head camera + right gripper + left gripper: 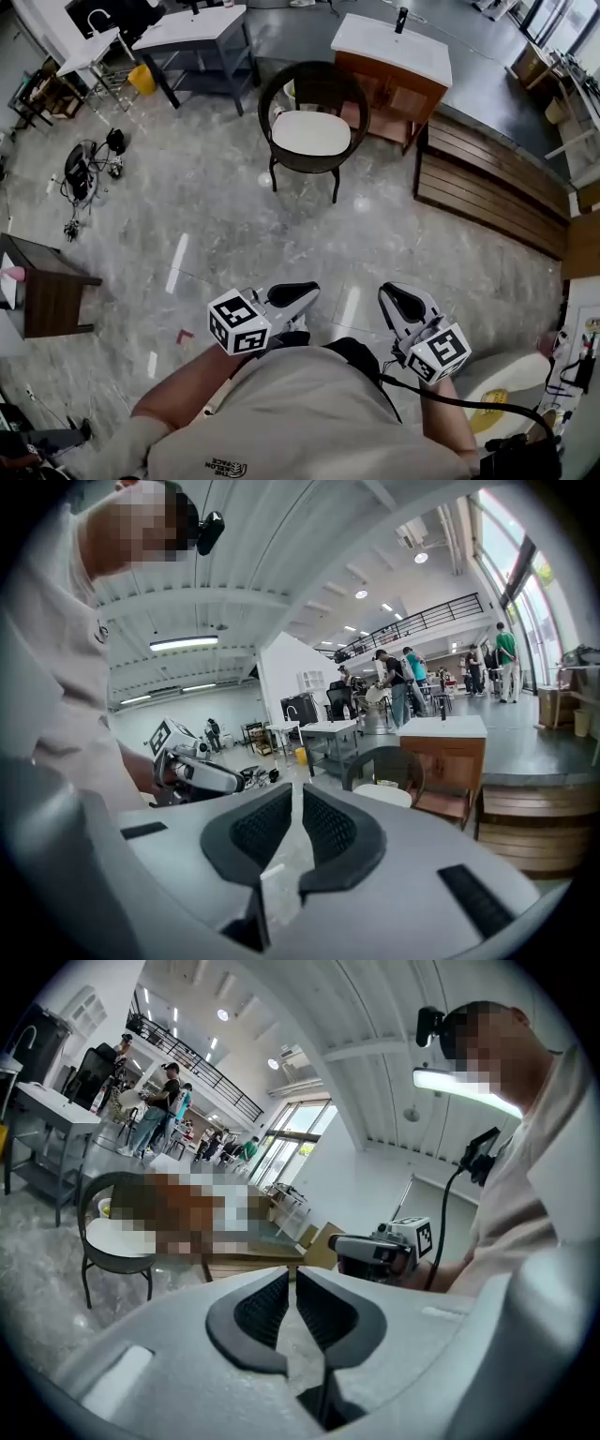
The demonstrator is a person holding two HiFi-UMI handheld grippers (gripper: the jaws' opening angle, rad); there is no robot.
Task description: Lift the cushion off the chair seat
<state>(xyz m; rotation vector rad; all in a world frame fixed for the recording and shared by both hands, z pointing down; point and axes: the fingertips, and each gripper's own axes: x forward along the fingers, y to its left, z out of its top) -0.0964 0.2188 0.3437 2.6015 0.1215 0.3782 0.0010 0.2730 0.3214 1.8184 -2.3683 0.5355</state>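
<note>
The grey left tongs (298,292) and right tongs (398,300) are hanging shut and empty. The approach step seems to be starting, calling for walking to the white oval cushion (310,133) on the dark round-backed chair (323,80).

You are in a large, high-ceilinged hall set up as a lab or studio: polished grey stone floor (216,225), white ribbed ceiling (281,555) with strip lights (183,642), a black-railed mezzanine gallery (417,619) and tall windows (511,583). Scattered across it stand white-topped grey work tables (192,28), a white-topped brown wooden cabinet (389,66) and a dark round chair (323,86), with people (394,682) standing about.
</note>
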